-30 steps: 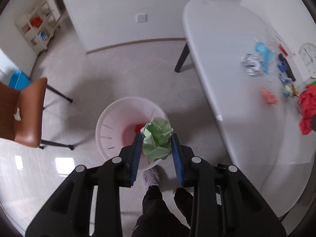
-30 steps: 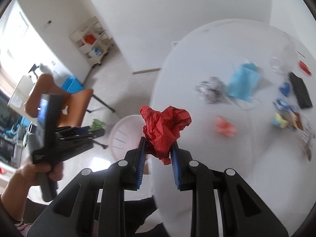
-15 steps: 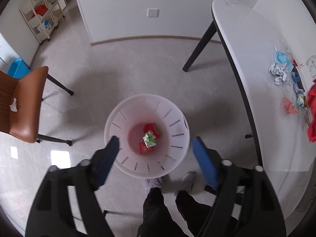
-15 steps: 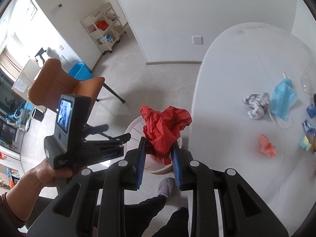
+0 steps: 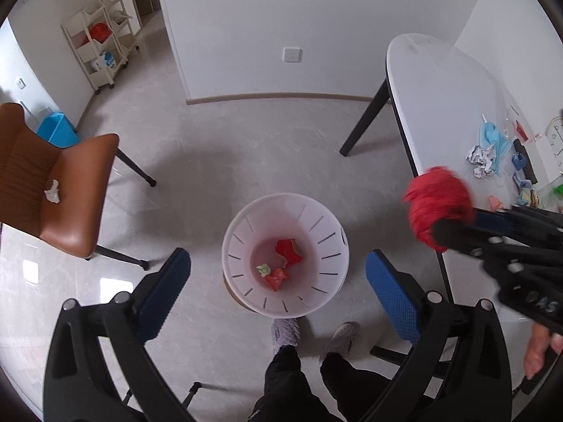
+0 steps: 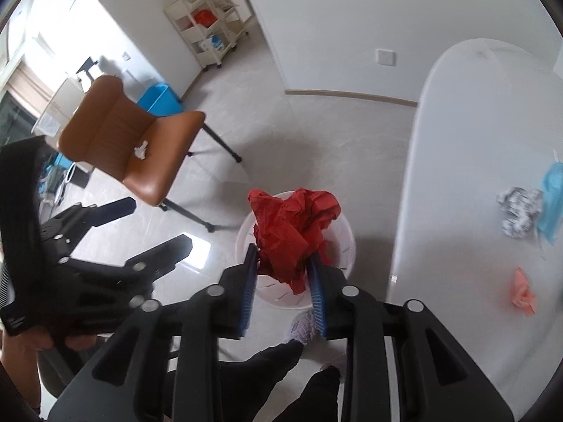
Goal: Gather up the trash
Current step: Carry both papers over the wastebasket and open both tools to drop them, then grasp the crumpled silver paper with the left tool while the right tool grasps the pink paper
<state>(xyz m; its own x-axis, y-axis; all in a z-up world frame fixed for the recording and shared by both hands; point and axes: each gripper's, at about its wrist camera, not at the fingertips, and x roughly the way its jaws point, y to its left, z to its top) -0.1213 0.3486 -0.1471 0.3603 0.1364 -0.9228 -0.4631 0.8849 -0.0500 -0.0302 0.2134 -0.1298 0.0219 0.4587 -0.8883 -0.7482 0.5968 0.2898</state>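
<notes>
Two views tell it, the left wrist's first: the left gripper [image 5: 278,274] hangs above the white bin [image 5: 285,254] with its blue pads flung wide and nothing between them — its jaws have just been opening, and the green paper wad [image 5: 263,268] they clasped a second ago now lies on the bin's floor beside two red scraps [image 5: 288,251]; that piece is collected. At the right of this view the right gripper [image 5: 454,227] comes in over the near edge of the white table [image 5: 440,105], carrying a red paper ball [image 5: 438,207], blurred; further along the table, well apart from the bin, lie a crumpled grey wad [image 5: 481,160], a blue face mask [image 5: 494,140], a pink scrap [image 5: 495,203] and more small litter at the far right. A white tissue [image 5: 52,192] sits on the seat of the brown chair [image 5: 59,190] at the left. From the right wrist's view, the right gripper [image 6: 283,281] has the red paper ball [image 6: 293,232] between its pads, directly over the bin [image 6: 343,232]; its jaws have just been opening, the gap plainly wider than half a second ago, though the paper sits against both pads and has not dropped — I judge the release under way rather than done. The left gripper [image 6: 140,225] shows at the left, spread and empty. By my reading the table litter and the chair's tissue [image 6: 141,149] remain to be fetched.
</notes>
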